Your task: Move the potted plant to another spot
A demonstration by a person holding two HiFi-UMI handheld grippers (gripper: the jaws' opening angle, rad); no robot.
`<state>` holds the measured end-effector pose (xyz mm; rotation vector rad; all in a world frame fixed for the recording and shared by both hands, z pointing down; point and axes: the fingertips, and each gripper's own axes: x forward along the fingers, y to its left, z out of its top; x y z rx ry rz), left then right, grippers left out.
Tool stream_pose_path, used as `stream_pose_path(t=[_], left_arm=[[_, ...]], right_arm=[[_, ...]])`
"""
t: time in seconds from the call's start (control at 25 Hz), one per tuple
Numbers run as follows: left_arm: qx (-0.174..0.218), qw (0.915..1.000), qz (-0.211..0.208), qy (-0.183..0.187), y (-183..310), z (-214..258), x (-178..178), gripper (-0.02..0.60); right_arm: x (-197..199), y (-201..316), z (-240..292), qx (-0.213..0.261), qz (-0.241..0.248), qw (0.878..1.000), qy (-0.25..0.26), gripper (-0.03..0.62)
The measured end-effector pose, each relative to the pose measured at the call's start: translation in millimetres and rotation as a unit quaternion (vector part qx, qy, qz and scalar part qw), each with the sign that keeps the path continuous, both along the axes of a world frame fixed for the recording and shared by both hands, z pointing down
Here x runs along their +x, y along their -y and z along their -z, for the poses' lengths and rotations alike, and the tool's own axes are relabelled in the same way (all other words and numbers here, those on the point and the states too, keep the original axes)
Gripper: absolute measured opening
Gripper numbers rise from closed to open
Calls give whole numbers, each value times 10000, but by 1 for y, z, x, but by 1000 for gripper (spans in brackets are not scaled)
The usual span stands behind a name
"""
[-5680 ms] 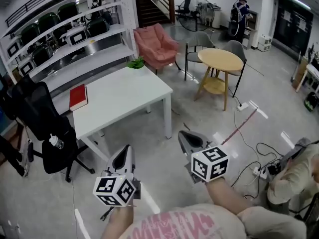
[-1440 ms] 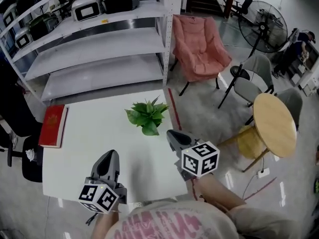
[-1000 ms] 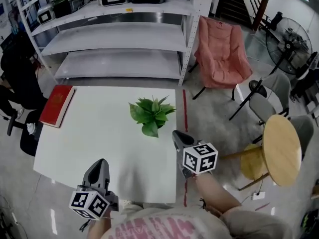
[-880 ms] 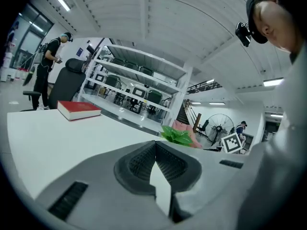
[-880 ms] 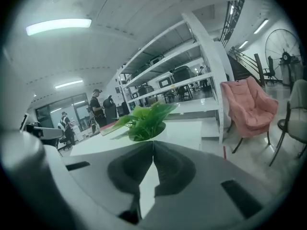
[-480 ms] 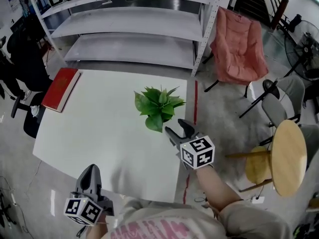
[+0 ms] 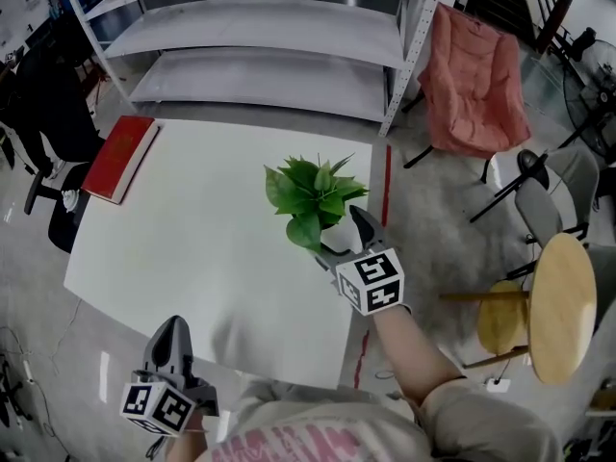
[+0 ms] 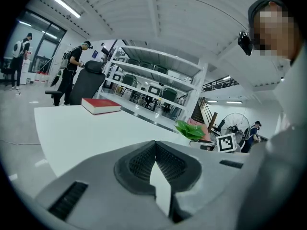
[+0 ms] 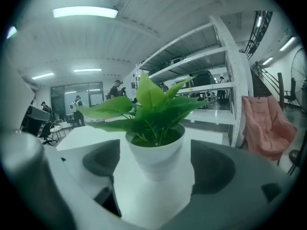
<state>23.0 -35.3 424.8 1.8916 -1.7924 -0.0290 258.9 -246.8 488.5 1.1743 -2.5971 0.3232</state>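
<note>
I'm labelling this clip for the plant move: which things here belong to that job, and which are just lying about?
Job: potted plant; right gripper, jaws just been opening, the plant between them, not gripped; white table.

Lying about: red book; left gripper, shut and idle; pink chair; round table; shelves.

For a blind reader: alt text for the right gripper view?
A potted plant stands on a white table between the right gripper's jaws, which have just been opening and do not touch it. Metal shelving stands behind.
</note>
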Motion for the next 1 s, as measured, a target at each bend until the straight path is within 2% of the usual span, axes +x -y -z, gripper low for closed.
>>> stream_pose_path(t=[0.16, 0.64, 1.0], left_arm=[[-38, 10000, 18, 19, -3, -2, 0, -9], [19, 10000, 72, 59, -3, -2, -4, -9], [-12, 9999, 84, 95, -3, 0, -3, -9]], right_arm=[[-6, 11, 1, -80, -176, 9996, 185, 463], [-21, 25, 0, 105, -336, 9993, 114, 472], [-23, 30, 1, 89, -219, 9996, 163, 471]])
